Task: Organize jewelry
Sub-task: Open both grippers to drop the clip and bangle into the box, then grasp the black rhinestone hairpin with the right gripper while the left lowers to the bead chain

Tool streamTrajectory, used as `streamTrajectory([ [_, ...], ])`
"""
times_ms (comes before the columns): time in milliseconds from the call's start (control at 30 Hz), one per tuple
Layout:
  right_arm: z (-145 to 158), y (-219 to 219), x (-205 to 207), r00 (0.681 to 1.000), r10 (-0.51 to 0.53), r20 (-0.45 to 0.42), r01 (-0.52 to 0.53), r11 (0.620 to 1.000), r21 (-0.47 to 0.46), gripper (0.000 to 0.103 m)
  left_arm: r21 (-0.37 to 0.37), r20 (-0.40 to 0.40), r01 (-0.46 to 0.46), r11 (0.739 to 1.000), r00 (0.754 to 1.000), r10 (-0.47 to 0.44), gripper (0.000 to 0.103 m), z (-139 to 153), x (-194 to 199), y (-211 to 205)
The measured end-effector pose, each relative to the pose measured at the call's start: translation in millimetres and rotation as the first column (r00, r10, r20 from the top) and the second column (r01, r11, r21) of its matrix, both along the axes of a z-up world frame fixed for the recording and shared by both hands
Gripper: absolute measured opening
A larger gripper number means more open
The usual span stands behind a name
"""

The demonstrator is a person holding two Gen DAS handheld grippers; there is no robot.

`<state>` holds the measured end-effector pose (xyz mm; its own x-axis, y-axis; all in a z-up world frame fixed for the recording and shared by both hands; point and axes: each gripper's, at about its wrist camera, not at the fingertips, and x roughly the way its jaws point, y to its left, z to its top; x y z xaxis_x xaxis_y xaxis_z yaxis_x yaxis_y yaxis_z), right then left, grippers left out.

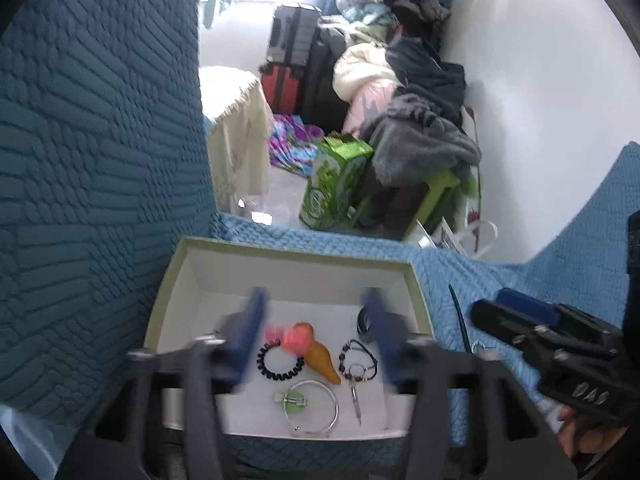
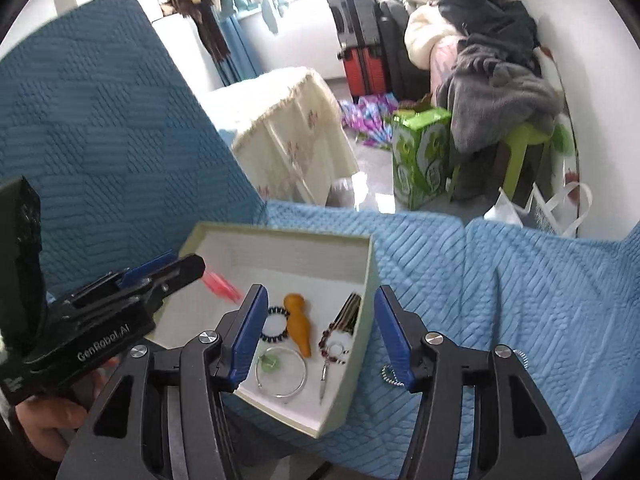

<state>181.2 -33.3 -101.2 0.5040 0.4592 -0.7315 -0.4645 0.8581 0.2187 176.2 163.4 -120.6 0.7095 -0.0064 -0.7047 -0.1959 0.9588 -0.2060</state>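
A pale green box (image 1: 280,245) (image 2: 362,344) with a white inside stands on the blue sofa cover. In it lie a black coil hair tie (image 1: 280,363) (image 2: 276,325), an orange pendant (image 1: 322,360) (image 2: 299,330), a silver bangle (image 1: 311,407) (image 2: 281,372), a beaded bracelet (image 1: 352,360) (image 2: 332,344) and a pink blurred piece (image 1: 290,336) (image 2: 222,284). My left gripper (image 1: 316,340) is open above the box; it also shows in the right wrist view (image 2: 184,266). My right gripper (image 2: 318,336) is open and empty over the box's right wall. A coiled band (image 2: 394,376) lies on the cover beside the right finger.
The sofa backrest (image 1: 100,160) rises at the left. Beyond the seat edge are a green carton (image 1: 334,184), a green stool (image 2: 524,152) with piled clothes, suitcases (image 2: 360,36) and a cloth-covered table (image 2: 288,128).
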Motion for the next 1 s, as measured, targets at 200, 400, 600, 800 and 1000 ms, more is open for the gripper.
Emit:
streamTrajectory([
  [200, 30, -34, 2, 0.997, -0.02, 0.074, 0.018, 1.0, 0.019, 0.056, 0.028, 0.053, 0.005, 1.0, 0.999, -0.007, 0.075, 21, -4, -23],
  [400, 22, -70, 5, 0.992, -0.069, 0.109, 0.071, 0.997, -0.021, 0.056, -0.004, 0.058, 0.044, 0.999, 0.997, -0.044, 0.074, 17, -2, -58],
  [600, -20, -102, 13, 0.993, -0.1, 0.058, 0.105, 0.991, -0.082, 0.051, -0.078, 0.017, 0.107, 0.991, 0.994, -0.106, 0.072, -8, -2, -93],
  [800, -86, -118, 28, 0.993, -0.11, -0.031, 0.105, 0.985, -0.134, 0.035, -0.11, -0.047, 0.182, 0.977, 0.981, -0.188, 0.062, -37, -1, -129],
  [1000, -141, -131, 52, 0.989, -0.103, -0.108, 0.084, 0.982, -0.169, 0.023, -0.114, -0.095, 0.214, 0.97, 0.97, -0.225, 0.054, -58, 4, -158],
])
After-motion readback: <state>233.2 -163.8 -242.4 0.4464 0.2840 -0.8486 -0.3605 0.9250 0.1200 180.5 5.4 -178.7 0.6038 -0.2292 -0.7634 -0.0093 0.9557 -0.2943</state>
